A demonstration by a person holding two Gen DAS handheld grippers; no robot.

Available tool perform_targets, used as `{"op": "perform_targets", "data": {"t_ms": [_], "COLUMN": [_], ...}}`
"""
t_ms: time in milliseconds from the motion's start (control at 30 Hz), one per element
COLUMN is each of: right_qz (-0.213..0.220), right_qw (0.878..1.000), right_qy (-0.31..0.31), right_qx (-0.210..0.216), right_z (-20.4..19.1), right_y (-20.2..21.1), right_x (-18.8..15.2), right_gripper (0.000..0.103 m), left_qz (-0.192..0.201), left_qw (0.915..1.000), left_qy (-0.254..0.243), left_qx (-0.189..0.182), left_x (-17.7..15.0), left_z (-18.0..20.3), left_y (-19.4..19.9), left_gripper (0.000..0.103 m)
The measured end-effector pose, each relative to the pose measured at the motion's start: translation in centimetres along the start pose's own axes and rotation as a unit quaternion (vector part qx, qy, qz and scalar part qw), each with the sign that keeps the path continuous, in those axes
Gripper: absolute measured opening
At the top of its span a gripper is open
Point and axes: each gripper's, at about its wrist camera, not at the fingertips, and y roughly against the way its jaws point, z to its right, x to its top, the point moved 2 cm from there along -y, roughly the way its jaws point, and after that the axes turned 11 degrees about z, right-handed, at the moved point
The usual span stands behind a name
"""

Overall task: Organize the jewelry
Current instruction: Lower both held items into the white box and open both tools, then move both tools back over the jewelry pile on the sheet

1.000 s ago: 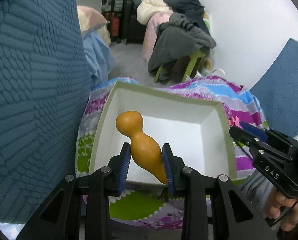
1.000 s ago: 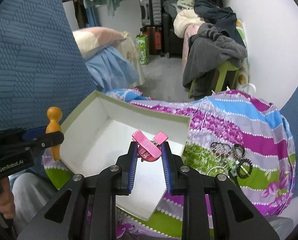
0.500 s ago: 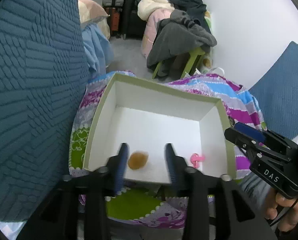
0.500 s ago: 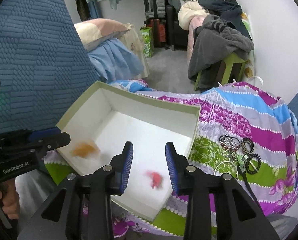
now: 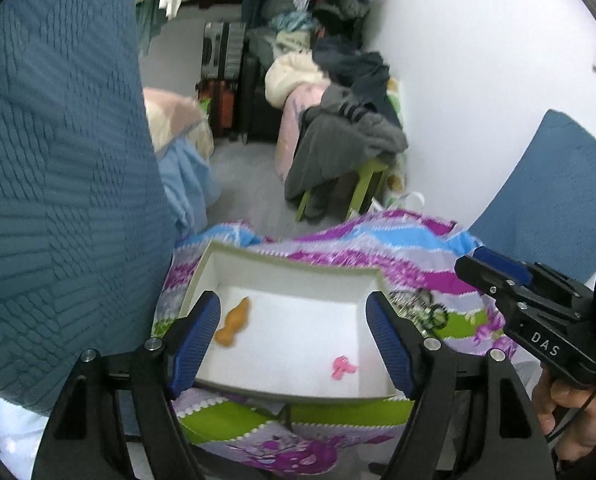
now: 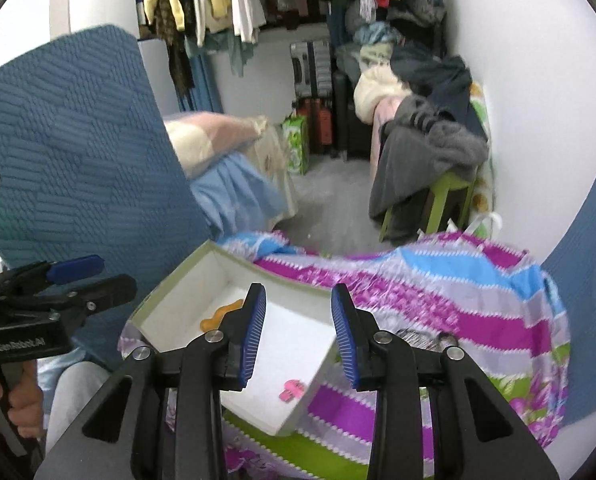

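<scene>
Now both hands empty. Left hand-held gripper (image 5: 294,340) spread wide above the white box (image 5: 274,270), nothing between the blue pads (image 5: 196,332). Right hand-held gripper (image 6: 298,336) likewise parted, bare, hanging over the box's right wall.

Inside the box: orange gourd-shaped charm (image 5: 233,322) lying flat near the left wall, long axis running from the near-left toward the far-right; pink hair clip (image 5: 342,367) resting near the front right corner, well apart from the charm. Box sitting on a striped purple, blue and green blanket (image 6: 437,280) draped over the bed.

Left to sort, by the look of it: a tangle of dark metal jewelry (image 5: 421,308) on the blanket, just beside the box's right wall. Seen again in the right wrist view just past the right pad, partly hidden, individual pieces too blurred to name. Lies ahead and to the right of both tools; clearly nearer the right one, almost straight ahead of it. Probably the right hand's pick, with a short reach forward and down. No clear long axis to the heap, so no obvious closing direction; snagging several pieces at once a likely risk.

Readable writing: "DAS" on the right tool's body, "GenRobot.AI" on the left tool's body.
</scene>
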Motion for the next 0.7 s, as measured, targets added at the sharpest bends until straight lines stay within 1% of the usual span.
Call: {"op": "perform_targets", "data": {"t_ms": [233,367,700], "right_qz": [0.031,0.043,0.058], "right_qw": [0.999,0.999,0.998], "right_qy": [-0.001,0.006,0.004], "right_qx": [-0.006,-0.012,-0.026], "right_z": [2.1,3.0,6.7], "right_y": [3.1,4.3,6.1], "right_x": [1.2,1.3,0.2], "right_gripper": [0.031,0.031,0.031], "left_qz": [0.031,0.041,0.040], "left_qw": [0.9994,0.9988,0.9973], "left_qy": [-0.003,0.000,0.010], "left_qx": [-0.016,-0.028,-0.060], "left_x": [1.1,1.1,-0.2], "left_z": [3.2,4.9,9.0], "left_y": [2.0,2.4,1.5], "left_gripper": [0.076,0.076,0.076]}}
